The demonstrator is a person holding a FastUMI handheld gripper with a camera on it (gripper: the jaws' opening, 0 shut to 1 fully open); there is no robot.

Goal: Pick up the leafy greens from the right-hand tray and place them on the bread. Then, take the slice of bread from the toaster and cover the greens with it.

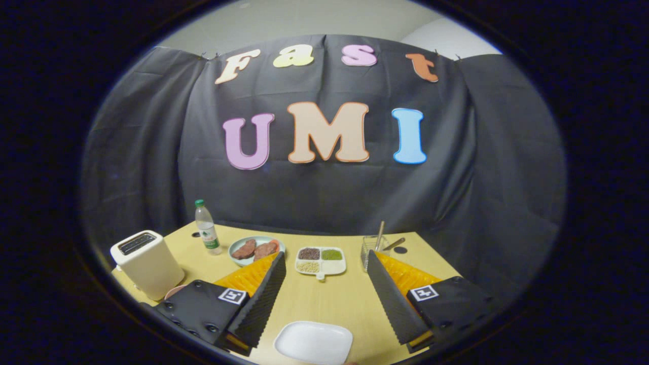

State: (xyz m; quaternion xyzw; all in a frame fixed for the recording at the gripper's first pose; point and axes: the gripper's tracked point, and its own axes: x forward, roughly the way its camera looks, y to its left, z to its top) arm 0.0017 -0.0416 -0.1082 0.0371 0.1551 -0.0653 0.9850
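a white toaster (148,263), a white plate (314,342) and orange-backed, black-ribbed gripper (324,276) fingers, spread apart, are seen on a yellow table (334,299).

Glossy white plate (313,342) on matt wooden table (350,299); ribbed black pads (266,296) apart.
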